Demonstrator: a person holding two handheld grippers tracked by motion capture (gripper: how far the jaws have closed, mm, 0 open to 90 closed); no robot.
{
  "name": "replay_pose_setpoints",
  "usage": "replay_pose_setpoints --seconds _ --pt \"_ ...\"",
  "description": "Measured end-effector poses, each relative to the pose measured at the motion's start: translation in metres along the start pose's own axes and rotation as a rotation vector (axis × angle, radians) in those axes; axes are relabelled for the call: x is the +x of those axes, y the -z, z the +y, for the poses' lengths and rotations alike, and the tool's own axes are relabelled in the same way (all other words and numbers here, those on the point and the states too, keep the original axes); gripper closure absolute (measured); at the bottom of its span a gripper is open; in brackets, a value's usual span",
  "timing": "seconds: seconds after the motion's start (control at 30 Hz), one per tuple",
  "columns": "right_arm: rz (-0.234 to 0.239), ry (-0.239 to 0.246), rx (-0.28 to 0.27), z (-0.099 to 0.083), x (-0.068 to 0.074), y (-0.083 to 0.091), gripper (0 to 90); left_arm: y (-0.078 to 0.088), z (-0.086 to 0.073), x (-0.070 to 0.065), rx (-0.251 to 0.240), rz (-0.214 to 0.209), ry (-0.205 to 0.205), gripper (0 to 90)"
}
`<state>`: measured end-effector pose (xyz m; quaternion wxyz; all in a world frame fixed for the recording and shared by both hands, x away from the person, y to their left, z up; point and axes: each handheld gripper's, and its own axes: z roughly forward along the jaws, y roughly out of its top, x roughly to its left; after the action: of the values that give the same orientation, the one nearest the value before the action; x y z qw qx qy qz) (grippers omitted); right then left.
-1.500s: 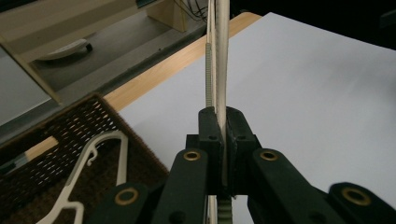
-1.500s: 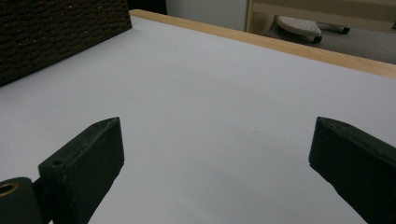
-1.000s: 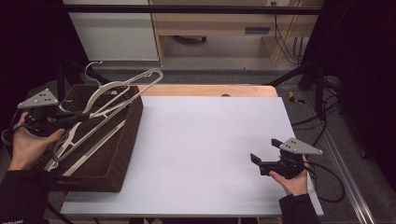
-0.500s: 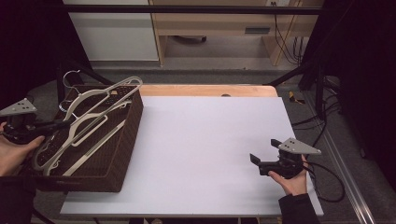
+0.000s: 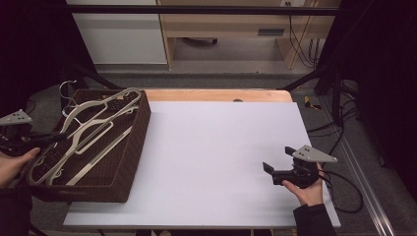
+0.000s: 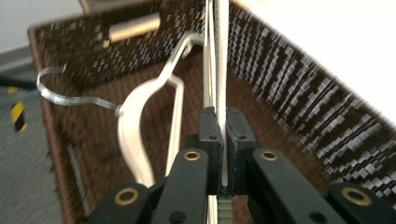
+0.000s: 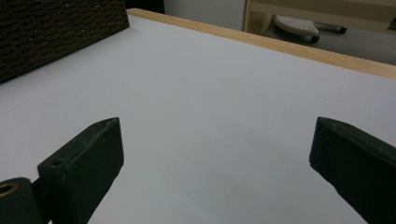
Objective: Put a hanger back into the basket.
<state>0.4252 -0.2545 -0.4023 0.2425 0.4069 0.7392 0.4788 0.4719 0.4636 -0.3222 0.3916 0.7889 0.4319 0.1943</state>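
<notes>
The left gripper [image 6: 218, 140] has its fingers clamped on a hanger [image 6: 223, 56] to lift it from the basket [image 5: 133, 147] at the table's left edge, while the right gripper [image 5: 280, 162] waits wide open and empty near the right edge.

3 hangers [image 5: 83, 132], 1 wicker basket [image 5: 129, 162], 2 grippers [image 5: 278, 169]

Black tongs [image 5: 275, 169] with brass rivets, grey plates, dark sleeves.
</notes>
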Motion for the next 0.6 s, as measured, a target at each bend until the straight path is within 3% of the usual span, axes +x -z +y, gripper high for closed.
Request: replay_pose_setpoints --seconds 0.07,0.17,0.43,0.57,0.6 --pt "0.000 -0.003 0.001 0.000 0.001 0.000 3.4 -0.004 -0.003 0.000 0.007 -0.023 0.001 86.9" --pt "-0.001 -0.002 0.006 0.000 0.001 -0.001 3.4 -0.013 -0.006 -0.002 0.038 -0.022 0.003 86.9" --pt "0.001 -0.002 0.005 0.000 0.001 -0.001 3.3 -0.042 -0.024 0.001 0.124 -0.055 0.086 86.8" --pt "0.005 0.005 0.011 0.000 0.001 -0.002 3.2 -0.042 -0.027 0.005 0.120 -0.041 0.141 86.1" --pt "0.006 0.004 0.009 0.000 0.001 -0.001 3.2 -0.044 -0.027 0.004 0.132 -0.017 0.144 85.6"
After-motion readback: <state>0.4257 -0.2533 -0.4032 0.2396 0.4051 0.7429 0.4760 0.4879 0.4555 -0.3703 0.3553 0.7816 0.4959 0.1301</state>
